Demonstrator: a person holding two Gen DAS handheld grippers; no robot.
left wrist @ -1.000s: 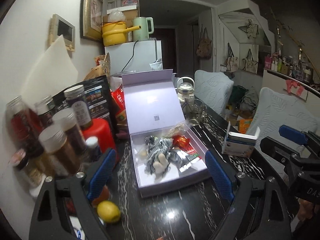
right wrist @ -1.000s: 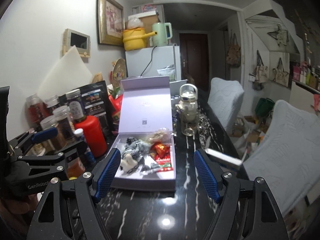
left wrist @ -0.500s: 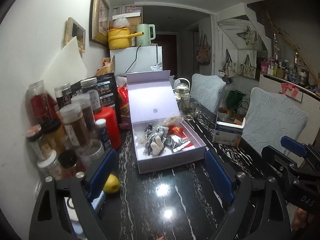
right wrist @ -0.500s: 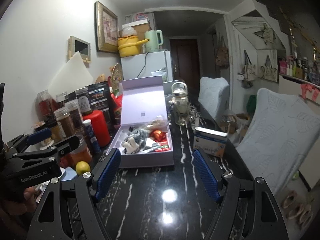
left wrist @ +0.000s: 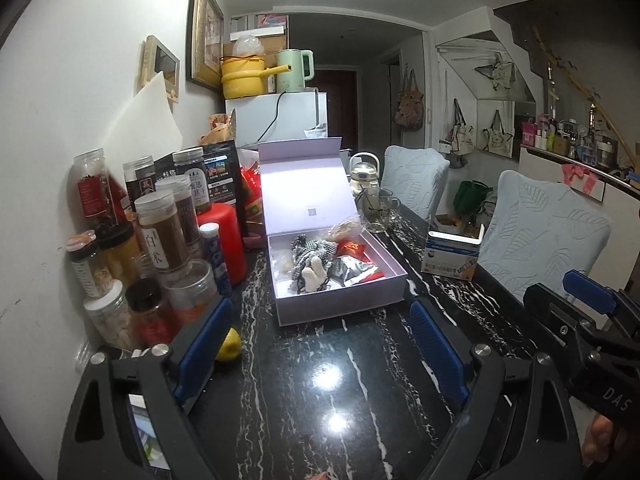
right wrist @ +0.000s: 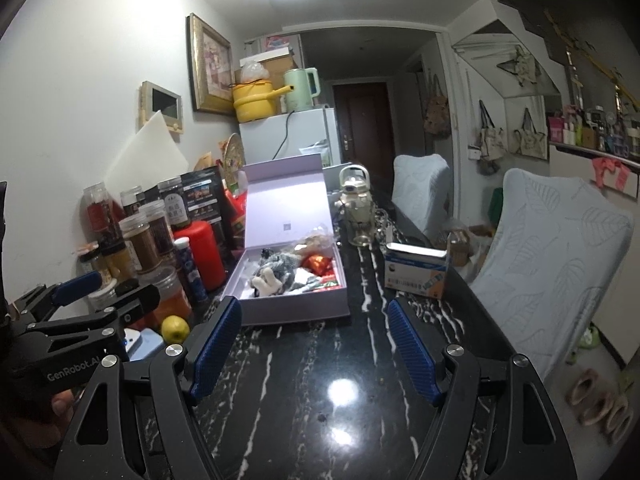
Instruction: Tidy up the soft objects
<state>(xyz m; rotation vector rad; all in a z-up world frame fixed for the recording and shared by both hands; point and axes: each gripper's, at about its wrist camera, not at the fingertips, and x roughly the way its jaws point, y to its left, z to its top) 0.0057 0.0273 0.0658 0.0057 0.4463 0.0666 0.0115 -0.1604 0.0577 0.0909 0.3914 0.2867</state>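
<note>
An open lavender box (left wrist: 344, 304) (right wrist: 296, 312) with its lid raised stands on the black marble table. Inside lie a checked plush toy with white feet (left wrist: 312, 264) (right wrist: 276, 272), red and silver snack packets (left wrist: 356, 268) (right wrist: 318, 266) and a clear bag. My left gripper (left wrist: 320, 344) is open and empty, held back from the box's near edge. My right gripper (right wrist: 312, 344) is open and empty too, also short of the box. Each gripper shows in the other's view, the right one (left wrist: 588, 300) and the left one (right wrist: 80, 292).
Several jars and bottles (left wrist: 160, 232), a red canister (left wrist: 224, 236) and a lemon (left wrist: 230, 344) crowd the left side by the wall. A blue-white carton (left wrist: 450, 256) (right wrist: 416, 272) sits right of the box. A glass jug (right wrist: 356, 216) stands behind. Two covered chairs (right wrist: 552, 248) flank the table's right edge.
Both grippers have pulled back and risen away from the box, which now looks smaller and farther. Both stay open and empty. The box contents have not moved.
</note>
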